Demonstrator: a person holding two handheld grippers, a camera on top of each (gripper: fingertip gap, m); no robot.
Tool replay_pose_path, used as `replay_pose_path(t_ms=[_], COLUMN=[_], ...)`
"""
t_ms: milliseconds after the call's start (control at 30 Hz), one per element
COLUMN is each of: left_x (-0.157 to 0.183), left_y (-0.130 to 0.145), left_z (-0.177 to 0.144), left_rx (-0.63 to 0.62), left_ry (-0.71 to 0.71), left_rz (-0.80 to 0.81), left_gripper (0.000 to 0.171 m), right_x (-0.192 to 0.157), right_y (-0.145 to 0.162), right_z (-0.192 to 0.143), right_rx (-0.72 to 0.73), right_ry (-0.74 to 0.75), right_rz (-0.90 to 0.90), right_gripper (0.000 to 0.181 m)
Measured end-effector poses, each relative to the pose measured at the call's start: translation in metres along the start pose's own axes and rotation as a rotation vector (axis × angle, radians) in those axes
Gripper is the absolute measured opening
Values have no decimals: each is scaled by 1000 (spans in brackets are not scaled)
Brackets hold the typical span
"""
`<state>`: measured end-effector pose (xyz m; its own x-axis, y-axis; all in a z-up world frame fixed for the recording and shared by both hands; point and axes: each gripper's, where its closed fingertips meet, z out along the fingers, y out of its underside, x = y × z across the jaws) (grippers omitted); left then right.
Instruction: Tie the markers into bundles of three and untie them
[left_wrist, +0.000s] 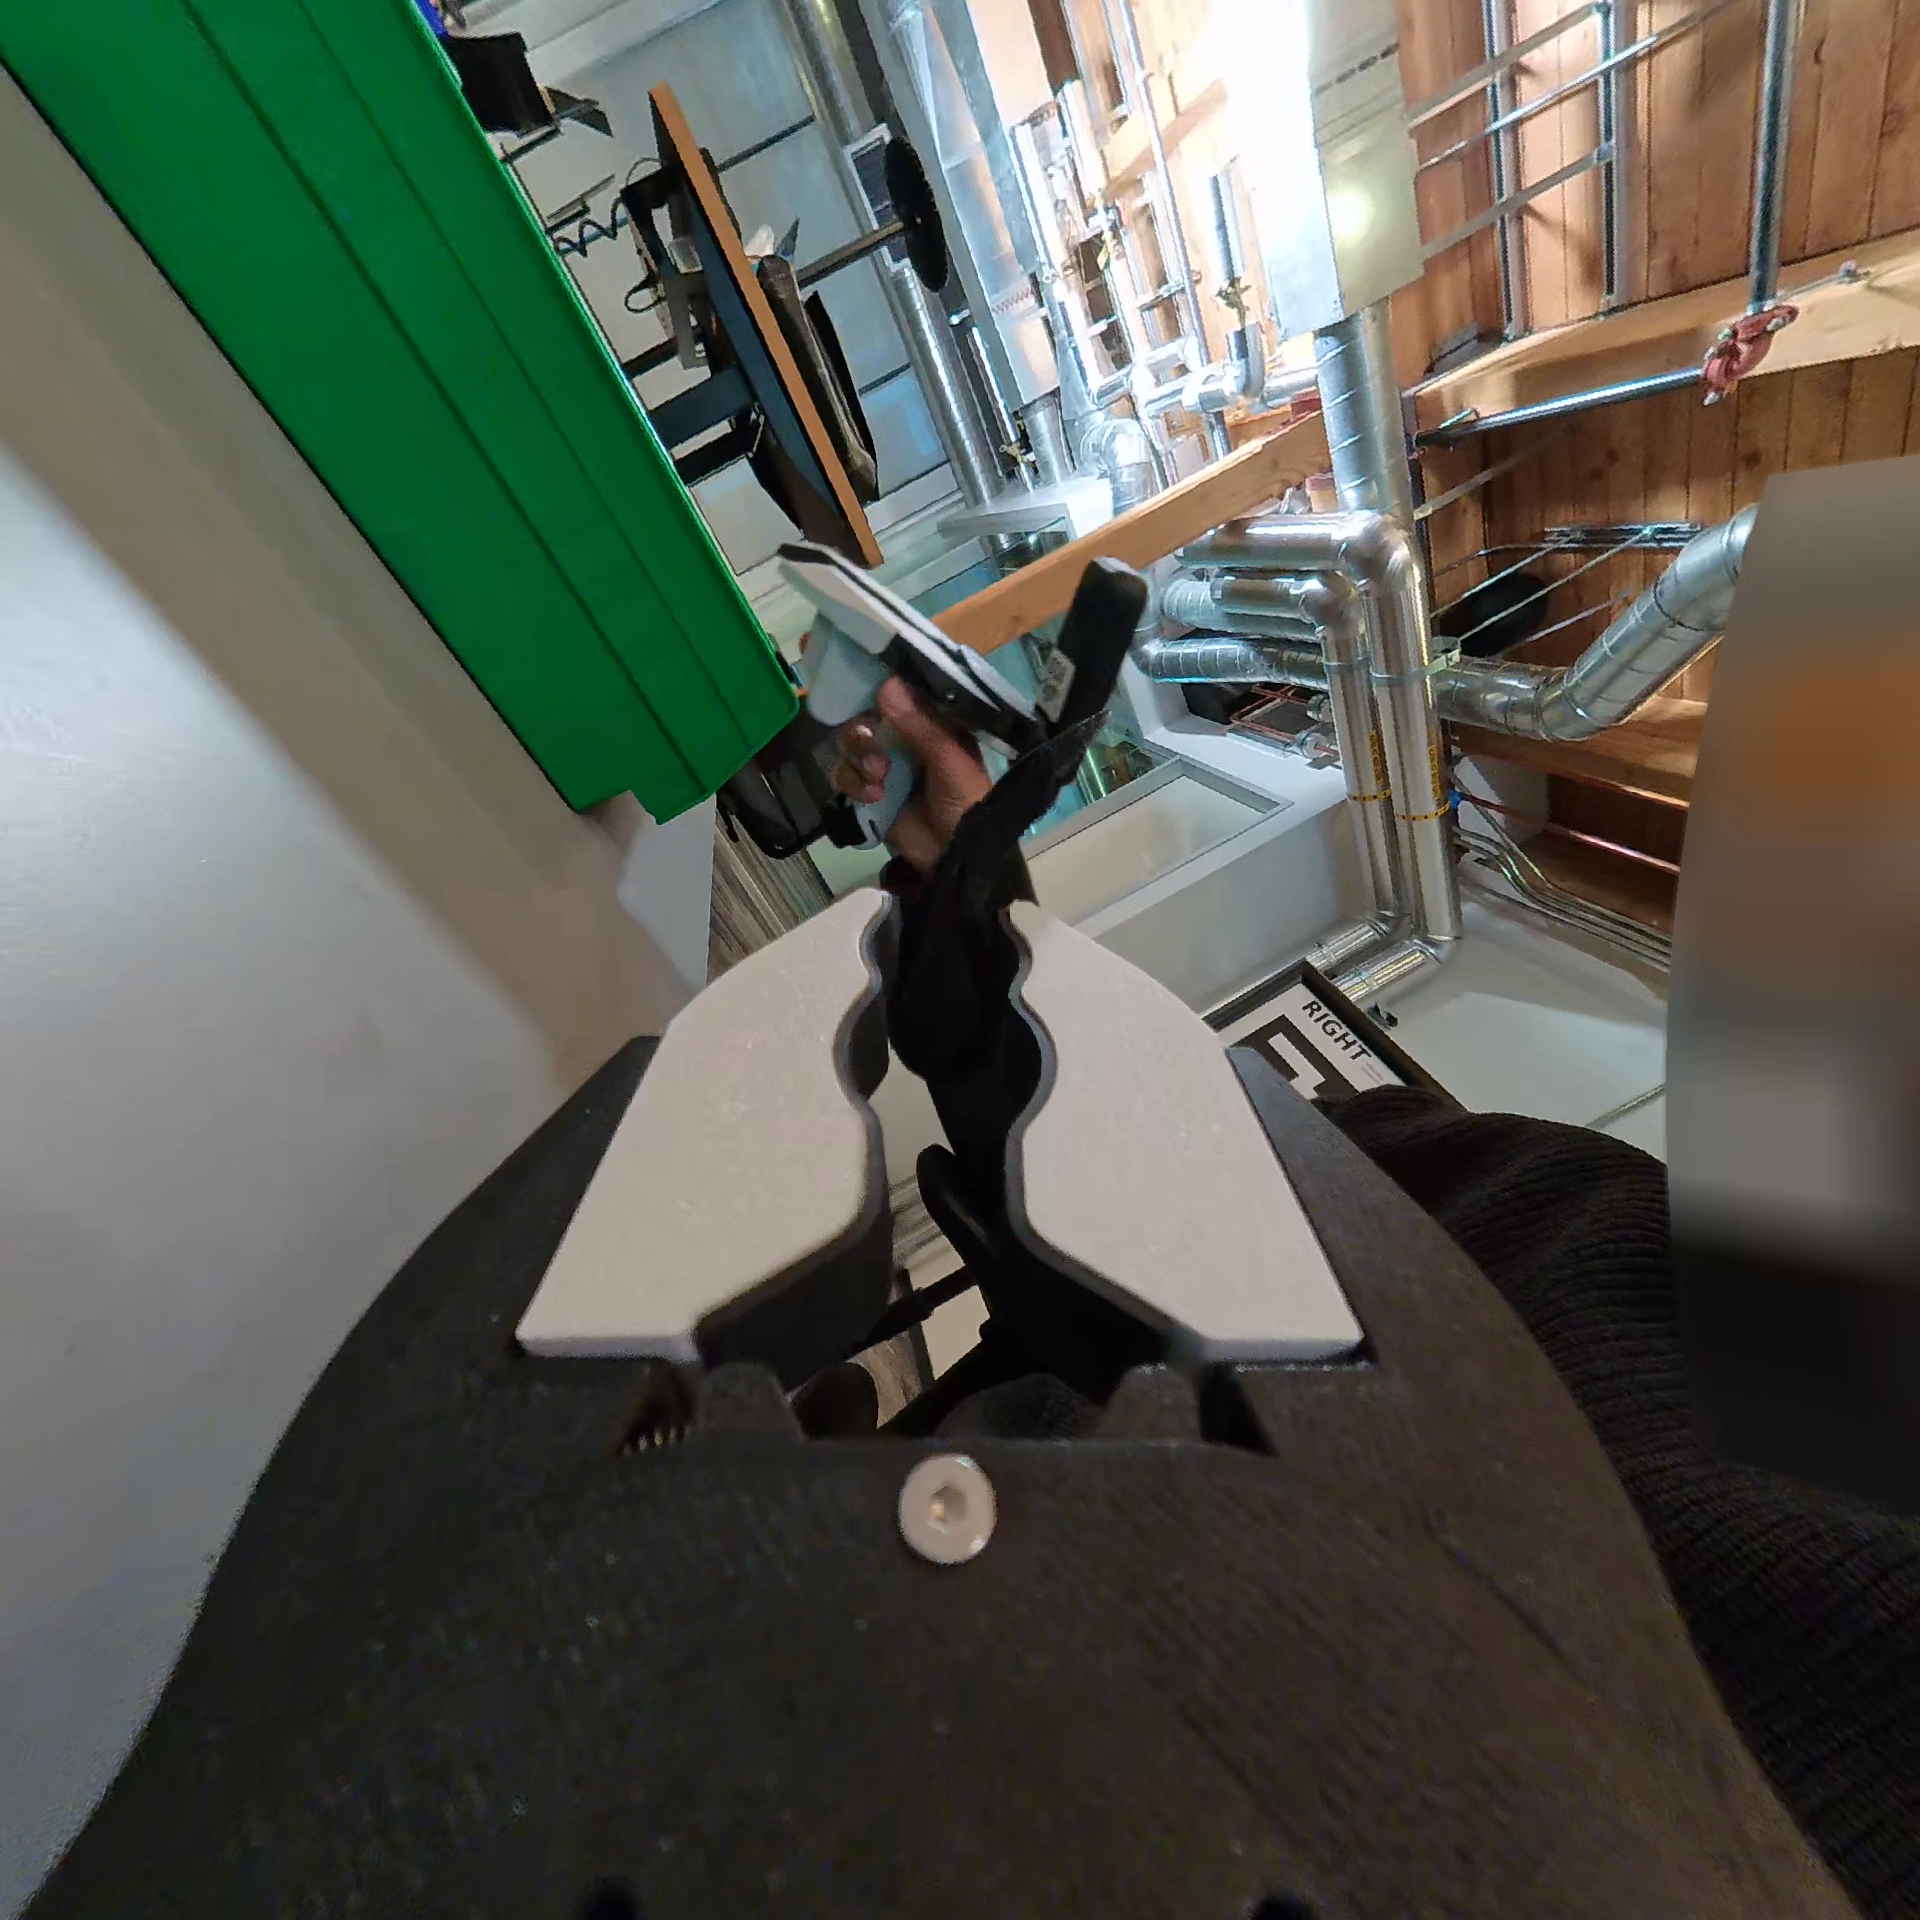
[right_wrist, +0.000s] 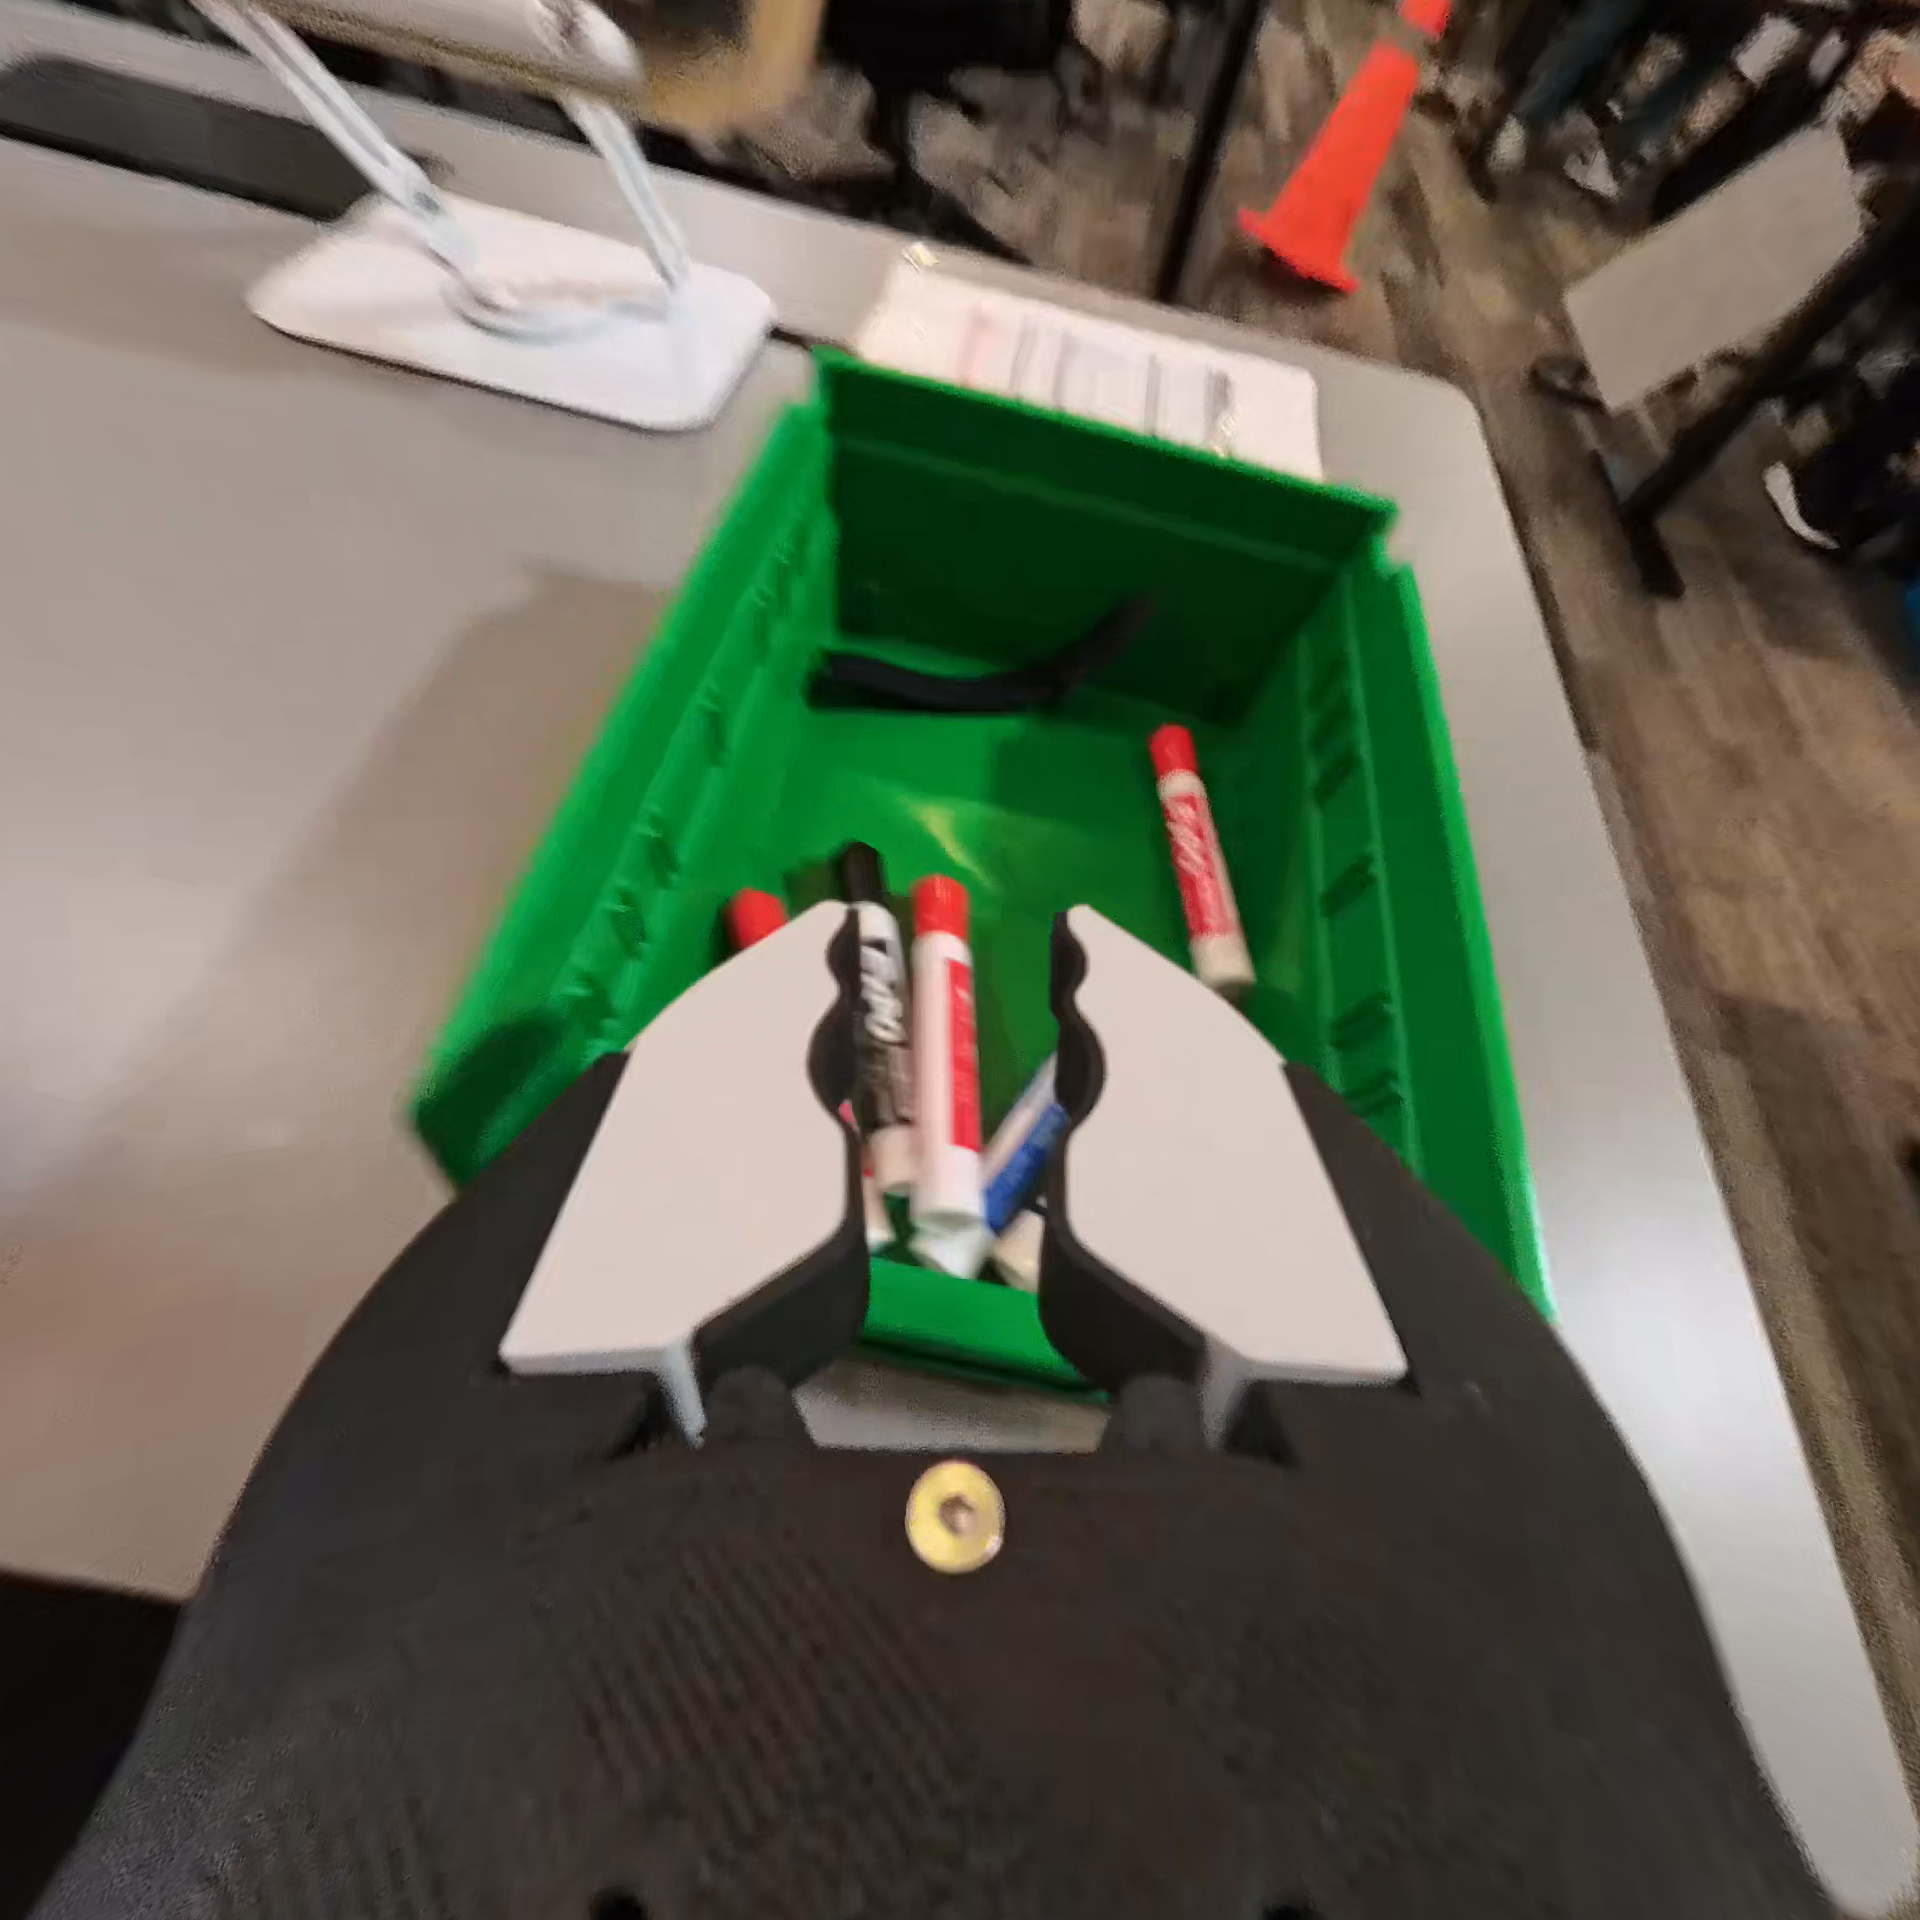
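Observation:
My left gripper (left_wrist: 951, 914) is shut on a black fabric strap (left_wrist: 961, 1008), which runs up from between the fingers to a wider end (left_wrist: 1101, 613). The view is tilted, with the green bin (left_wrist: 416, 364) at the upper left. A hand holds the right gripper (left_wrist: 914, 665) just beyond the strap. My right gripper (right_wrist: 951, 925) is open and empty above the near end of the green bin (right_wrist: 644, 852). Inside lie a black marker (right_wrist: 878, 997), a red marker (right_wrist: 945, 1049), a blue marker (right_wrist: 1023, 1143), another red marker (right_wrist: 1195, 852) and a black strap (right_wrist: 966, 675) at the far end.
The bin stands on a grey table (right_wrist: 260, 727). A white stand (right_wrist: 509, 301) is at the back left and a paper sheet (right_wrist: 1091, 364) lies behind the bin. The table edge runs along the right. An orange cone (right_wrist: 1340, 166) stands on the floor. My right fingertips sit around 30 cm from my left ones. It is some 15 cm from my right tips to the red marker (right_wrist: 1195, 852).

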<state>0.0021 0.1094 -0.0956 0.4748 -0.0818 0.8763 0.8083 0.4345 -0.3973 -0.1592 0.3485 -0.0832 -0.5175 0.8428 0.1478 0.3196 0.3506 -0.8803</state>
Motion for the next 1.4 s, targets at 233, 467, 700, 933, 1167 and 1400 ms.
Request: replay_pose_path(t_ms=[233,467,700,933,1167,1400], left_x=[3,4,7,11,10,9], left_y=[4,10,20,30,33,27], left_z=[2,5,9,13,14,12], left_rx=[-31,-64,-119,-167,-182,-157], left_ry=[8,10,11,47,48,43], left_rz=[8,20,60,35,35,25], left_gripper=[17,20,24,26,26,25], right_x=[-26,-122,-237,-254,-251,-261], right_y=[-10,-38,-39,-29,-33,-34], right_z=[-12,-36,-51,-44,-49,-62], right_rx=[-68,99,119,180,166,192], right_ry=[14,-471,-858,-836,-948,-1014], right_rz=[-182,-23,59,-22,140,98], right_gripper=[23,29,38,12,26,41])
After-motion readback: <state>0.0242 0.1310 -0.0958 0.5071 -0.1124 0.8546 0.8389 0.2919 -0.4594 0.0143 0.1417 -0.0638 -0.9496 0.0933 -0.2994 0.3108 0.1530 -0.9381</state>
